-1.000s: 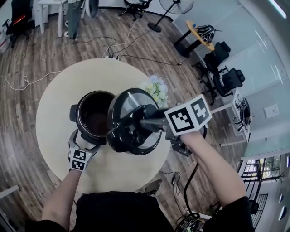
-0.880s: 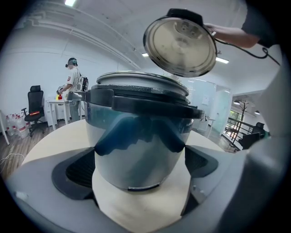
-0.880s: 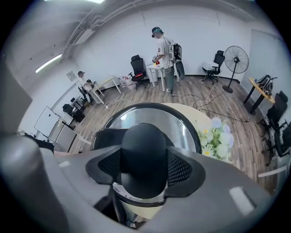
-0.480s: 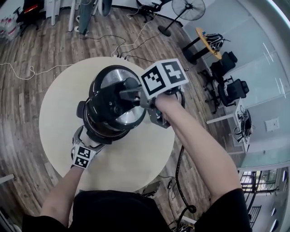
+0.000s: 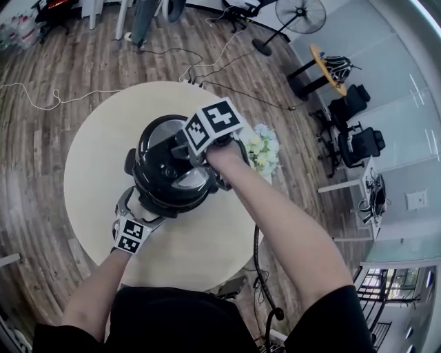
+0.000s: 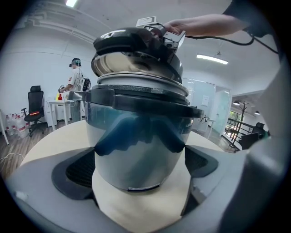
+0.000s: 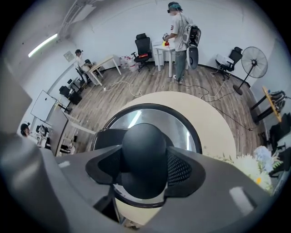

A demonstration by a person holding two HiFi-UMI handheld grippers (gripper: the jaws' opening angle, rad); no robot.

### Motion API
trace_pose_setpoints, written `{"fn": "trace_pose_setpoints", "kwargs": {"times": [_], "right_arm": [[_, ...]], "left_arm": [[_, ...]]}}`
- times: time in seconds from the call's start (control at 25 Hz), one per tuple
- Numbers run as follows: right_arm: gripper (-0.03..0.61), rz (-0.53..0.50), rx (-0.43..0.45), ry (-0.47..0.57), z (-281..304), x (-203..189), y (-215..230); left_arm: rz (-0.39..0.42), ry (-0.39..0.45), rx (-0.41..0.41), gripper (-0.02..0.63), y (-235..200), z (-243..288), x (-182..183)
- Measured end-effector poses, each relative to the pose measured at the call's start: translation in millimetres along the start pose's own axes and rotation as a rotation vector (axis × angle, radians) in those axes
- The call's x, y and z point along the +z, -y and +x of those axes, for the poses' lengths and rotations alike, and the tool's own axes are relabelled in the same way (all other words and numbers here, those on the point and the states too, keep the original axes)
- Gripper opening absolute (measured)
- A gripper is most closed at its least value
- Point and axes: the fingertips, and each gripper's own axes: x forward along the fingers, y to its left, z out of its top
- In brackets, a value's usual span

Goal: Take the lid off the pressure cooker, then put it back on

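Observation:
The black and steel pressure cooker (image 5: pixel 148 196) stands on the round table (image 5: pixel 89 158). Its lid (image 5: pixel 172 148) hangs tilted just over the pot's rim. In the left gripper view the lid (image 6: pixel 136 45) is raised on the left and its shiny underside shows. My right gripper (image 5: pixel 185 160) comes from above and is shut on the lid's black knob (image 7: pixel 144 148), with a pad on each side. My left gripper (image 5: pixel 141 207) is low at the near side. Its jaws press the cooker's body (image 6: pixel 136 145) from both sides.
A bunch of pale flowers (image 5: pixel 260 148) stands on the table to the right of the cooker. The table's near edge is close behind my left hand. A person (image 7: pixel 179 34) stands at a desk across the room. Cables and a fan (image 5: pixel 300 12) are on the wooden floor.
My right gripper has carried the lid leftwards and down, from beside the open pot to over its rim. The pot's dark inside is now covered. My left gripper has stayed on the body.

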Motion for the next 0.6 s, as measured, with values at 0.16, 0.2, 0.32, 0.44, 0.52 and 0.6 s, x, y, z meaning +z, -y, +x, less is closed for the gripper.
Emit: {"fn": "trace_pose_setpoints", "kwargs": {"times": [0.16, 0.2, 0.32, 0.44, 0.52, 0.6], "right_arm": [[0.286, -0.077, -0.059, -0.069, 19, -5, 3], [0.287, -0.077, -0.060, -0.077, 22, -6, 4], [0.285, -0.057, -0.035, -0.098, 26, -12, 4], [0.286, -0.058, -0.015, -0.114, 30, -19, -1], [0.286, -0.064, -0.019, -0.112, 31, -19, -3], [0.285, -0.081, -0.022, -0.115, 31, -20, -4]], "left_arm": [[-0.002, 0.005, -0.004, 0.592, 0, 1, -4], [-0.001, 0.009, -0.003, 0.592, 0, 1, -4], [-0.006, 0.008, -0.003, 0.592, -1, 2, -7], [-0.008, 0.007, -0.004, 0.592, -1, 0, -8], [-0.007, 0.008, -0.004, 0.592, -2, -1, -5], [-0.002, 0.018, -0.001, 0.592, -3, -1, -3]]}}
